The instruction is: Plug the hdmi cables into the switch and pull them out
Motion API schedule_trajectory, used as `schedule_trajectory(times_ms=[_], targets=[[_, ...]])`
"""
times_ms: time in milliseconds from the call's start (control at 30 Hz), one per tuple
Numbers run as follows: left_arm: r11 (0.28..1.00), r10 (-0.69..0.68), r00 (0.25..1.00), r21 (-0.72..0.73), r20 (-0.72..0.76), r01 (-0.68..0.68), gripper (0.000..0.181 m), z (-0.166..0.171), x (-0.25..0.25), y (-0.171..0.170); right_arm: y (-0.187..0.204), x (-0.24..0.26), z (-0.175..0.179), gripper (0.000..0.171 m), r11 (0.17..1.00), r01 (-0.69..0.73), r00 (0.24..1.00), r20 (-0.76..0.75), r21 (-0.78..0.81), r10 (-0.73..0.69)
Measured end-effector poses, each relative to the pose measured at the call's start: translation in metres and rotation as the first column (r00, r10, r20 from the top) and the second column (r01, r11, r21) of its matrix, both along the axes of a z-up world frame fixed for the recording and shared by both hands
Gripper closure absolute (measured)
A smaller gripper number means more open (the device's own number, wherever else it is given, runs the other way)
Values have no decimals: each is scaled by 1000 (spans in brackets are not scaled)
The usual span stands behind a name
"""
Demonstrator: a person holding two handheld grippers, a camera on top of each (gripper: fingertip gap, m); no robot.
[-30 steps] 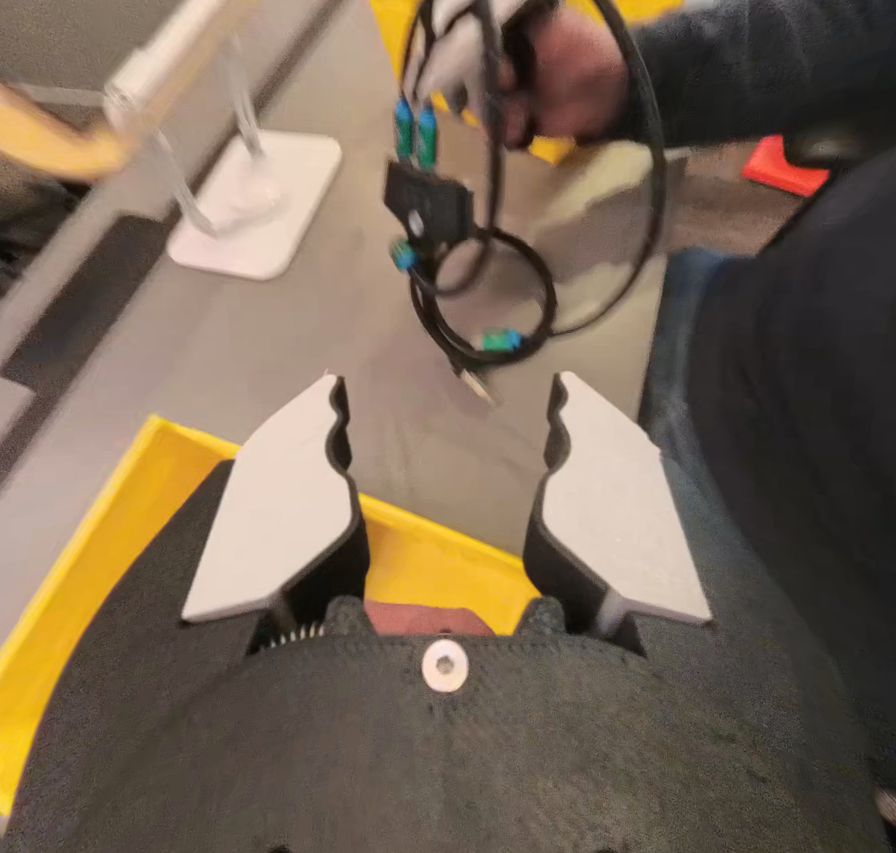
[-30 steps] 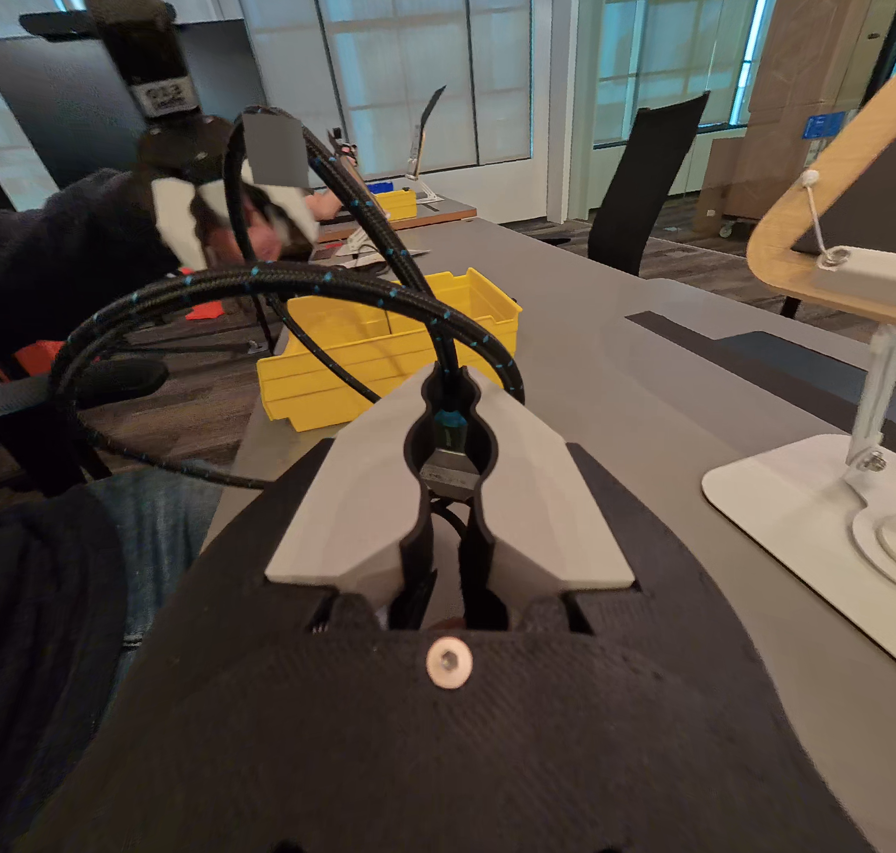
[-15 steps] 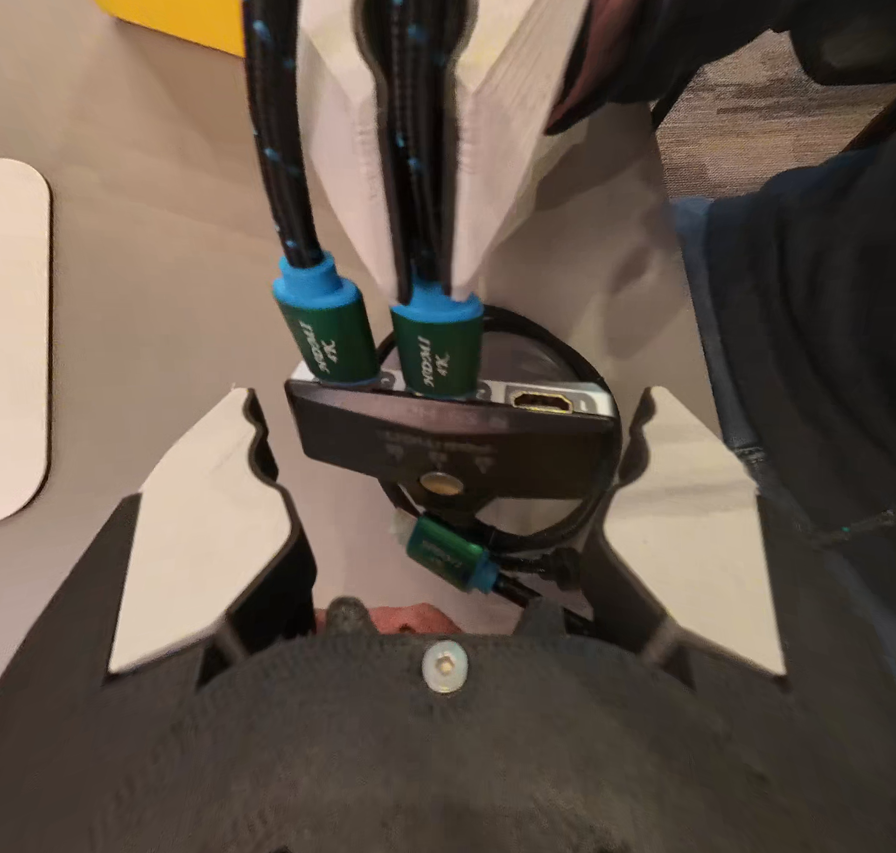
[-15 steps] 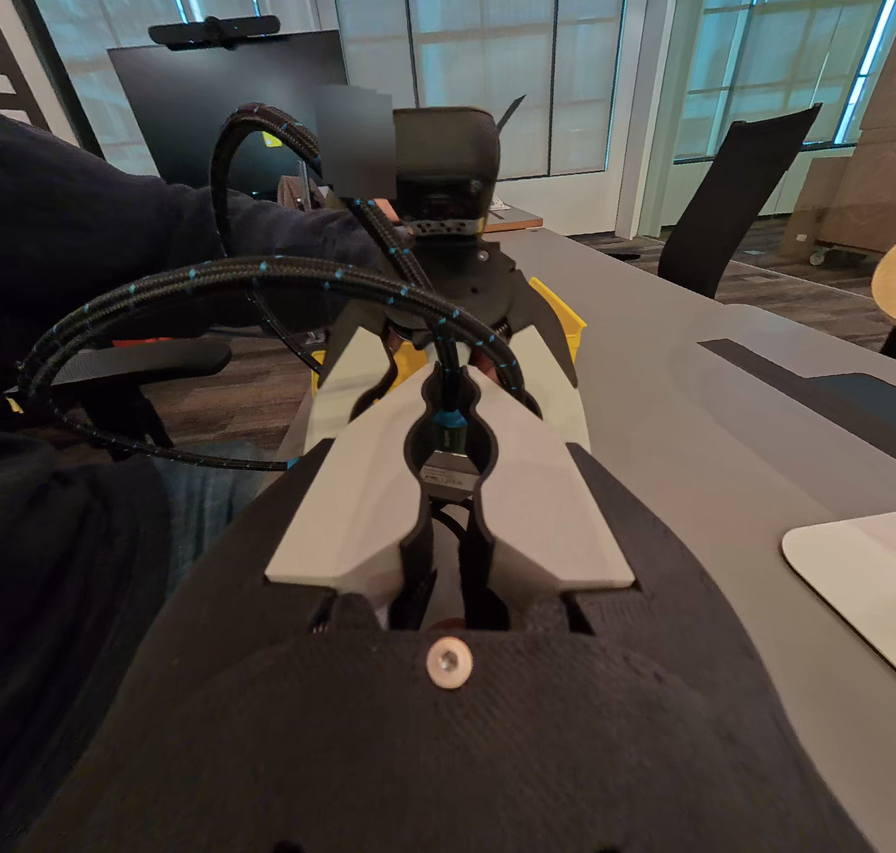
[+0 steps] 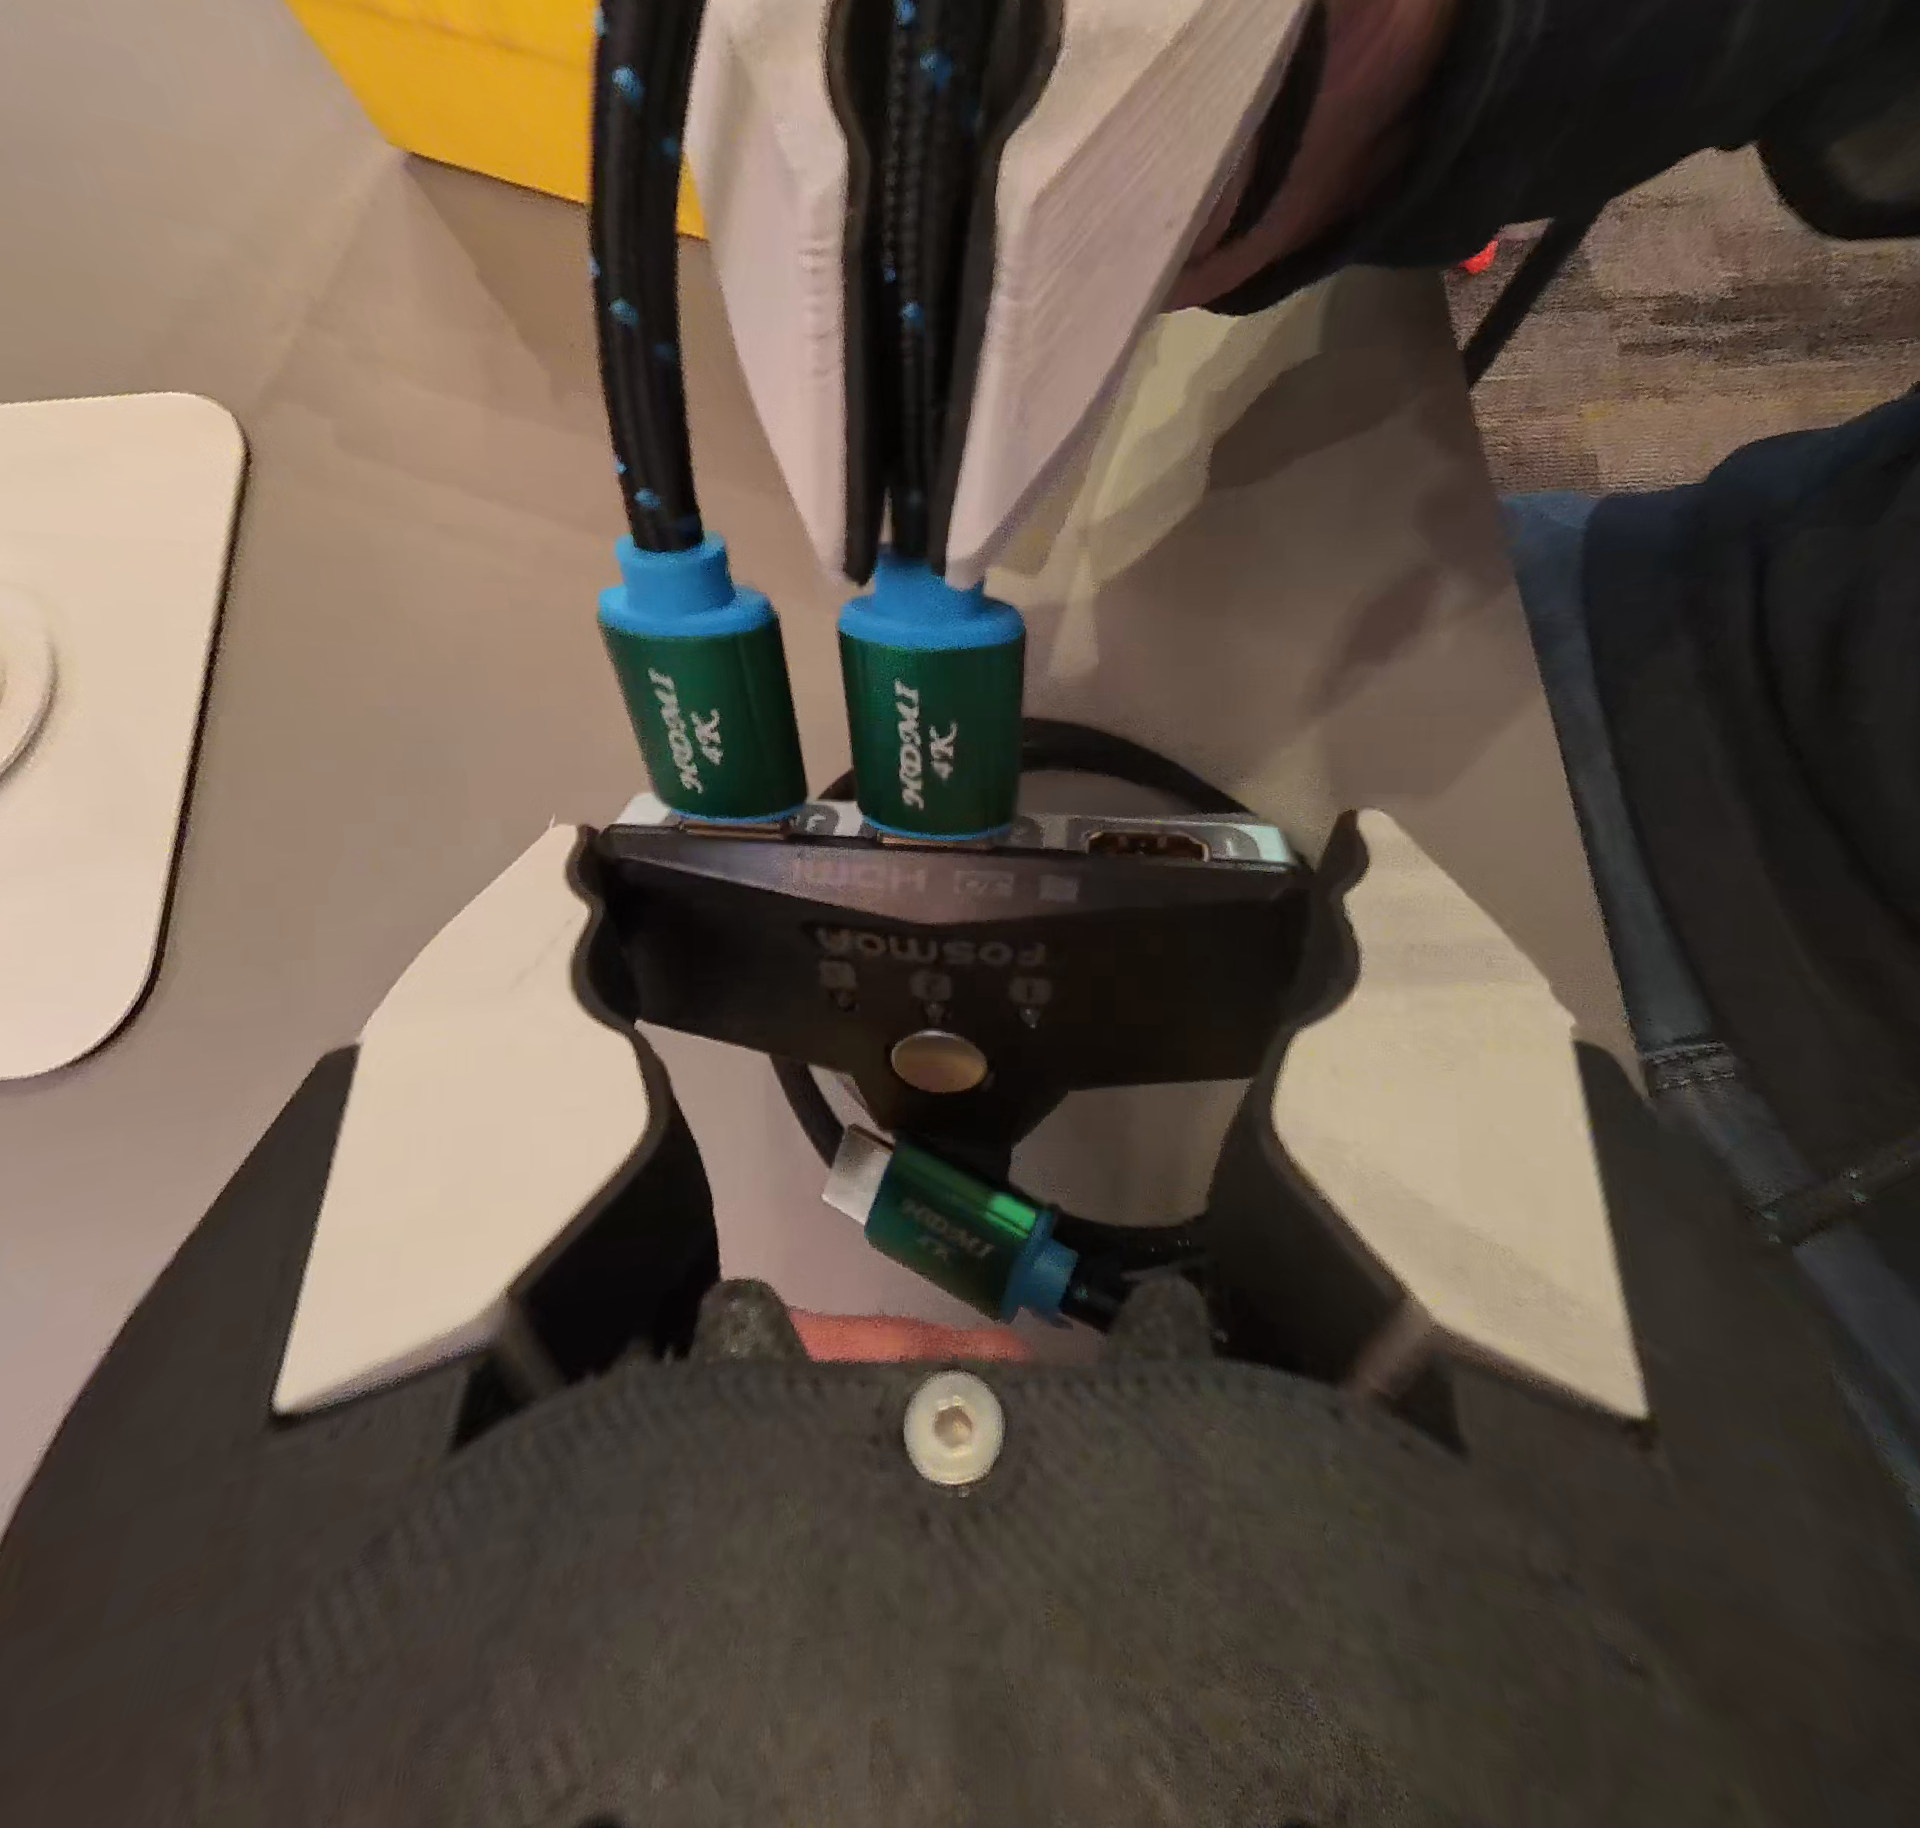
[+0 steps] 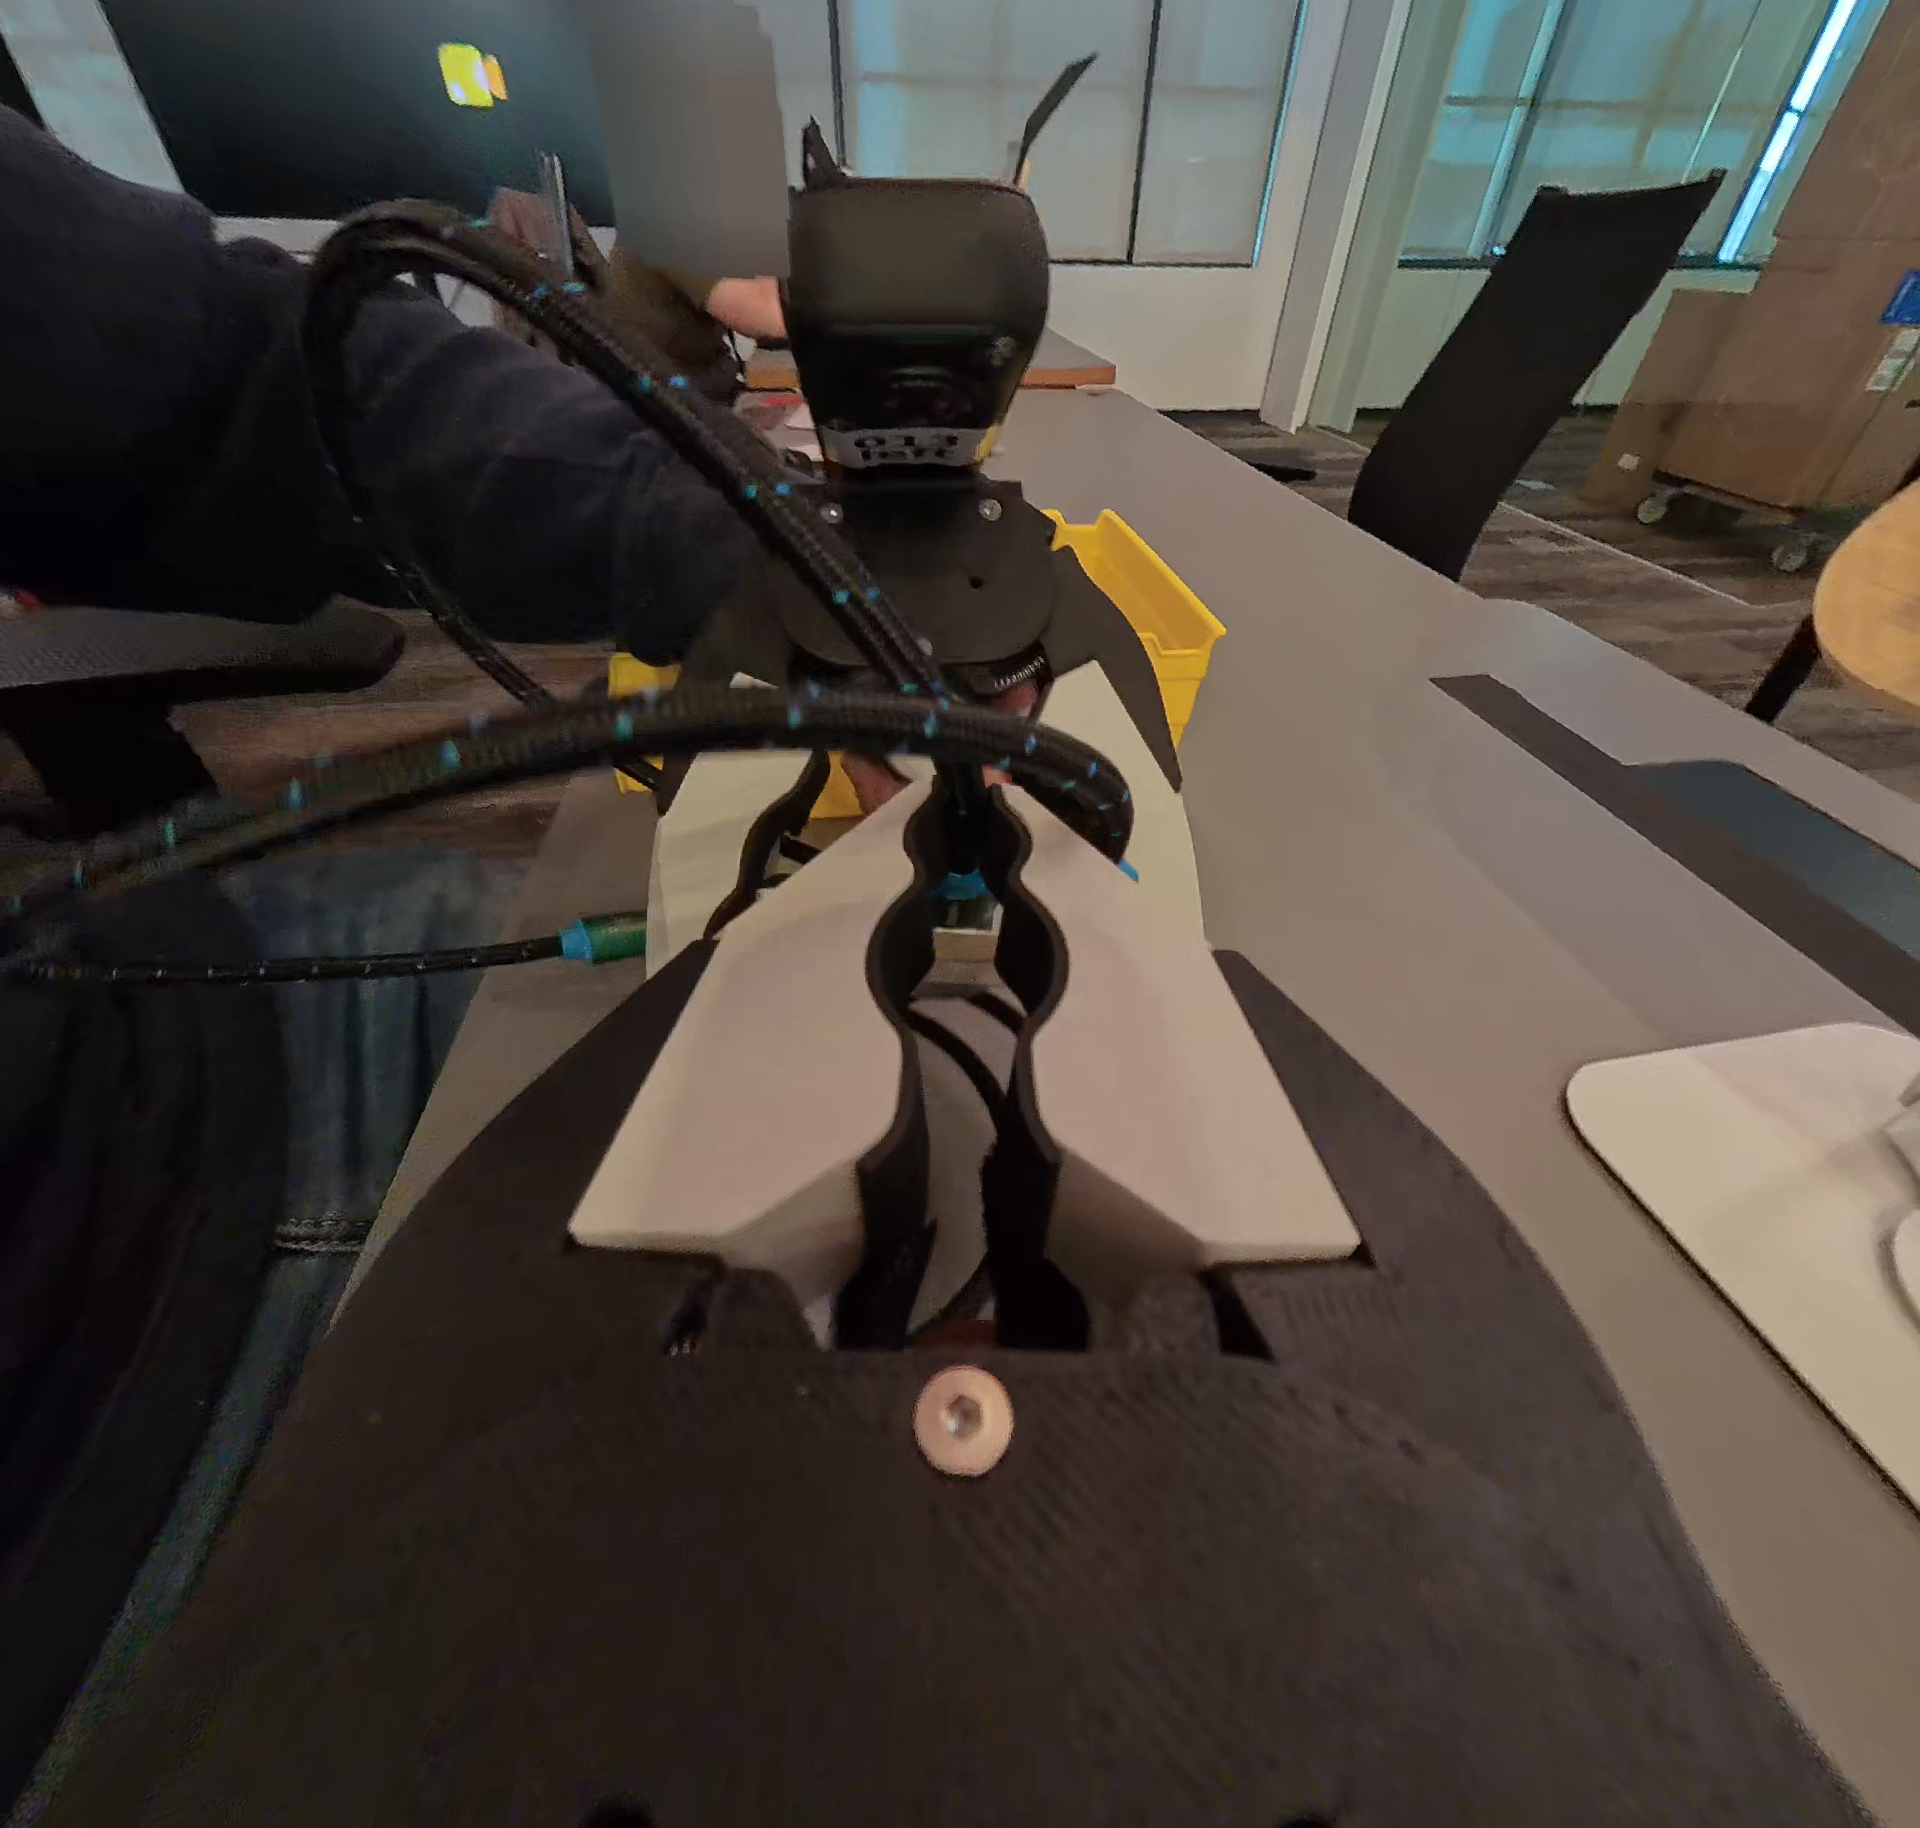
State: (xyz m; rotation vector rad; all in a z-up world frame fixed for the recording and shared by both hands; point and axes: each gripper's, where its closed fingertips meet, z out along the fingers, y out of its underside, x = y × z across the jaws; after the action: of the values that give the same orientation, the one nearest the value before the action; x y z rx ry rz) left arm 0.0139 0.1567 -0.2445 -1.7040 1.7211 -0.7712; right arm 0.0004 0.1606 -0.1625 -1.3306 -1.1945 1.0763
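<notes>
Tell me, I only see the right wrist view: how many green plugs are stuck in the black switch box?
Observer: Two, the left green metal plug and the middle green plug, in the flat black switch box.
Operator: Is any hole free?
Observer: Yes, the right-hand port is empty.
Operator: Who holds the box?
Observer: The left gripper clamps its two sides, while your right gripper pinches the middle plug's braided black cable.

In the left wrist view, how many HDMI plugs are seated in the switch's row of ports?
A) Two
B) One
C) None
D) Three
A: two green plugs sit in the switch, the third port beside them is empty, and another green plug lies loose below it.
</notes>
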Motion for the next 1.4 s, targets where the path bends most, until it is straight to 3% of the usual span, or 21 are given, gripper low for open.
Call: schedule_trajectory(times_ms=[233, 433, 633, 900, 1133, 1200, 1400], targets=[[999, 38, 999, 6, -1, -38, 59, -7, -10, 4, 1, 0, -14, 169, 1000, 15, 999, 28, -25, -15], [996, 29, 981, 90, -191, -12, 59, -21, -18, 2, -7, -1, -30, 167, 998, -57, 993, 102, 33, 53], [993, 13, 963, 118, -270, 19, 59, -23, -22, 2, -9, -1, -33, 166, 993, -87, 982, 177, 80, 72], [993, -28, 960, 101, -280, 59, 59, -40, -19, 1, -10, 3, -52, 168, 991, -63, 922, 387, 118, 13], [996, -52, 972, 65, -228, 68, 59, -53, -12, -1, -10, 9, -67, 167, 992, -4, 890, 453, 128, -55], [996, -52, 977, 64, -205, 66, 59, -54, -10, -2, -11, 10, -66, 167, 991, 1, 891, 449, 133, -61], [996, -38, 988, 72, -151, 49, 59, -38, -9, -1, -10, 9, -48, 168, 997, 53, 952, 305, -52, -35]])
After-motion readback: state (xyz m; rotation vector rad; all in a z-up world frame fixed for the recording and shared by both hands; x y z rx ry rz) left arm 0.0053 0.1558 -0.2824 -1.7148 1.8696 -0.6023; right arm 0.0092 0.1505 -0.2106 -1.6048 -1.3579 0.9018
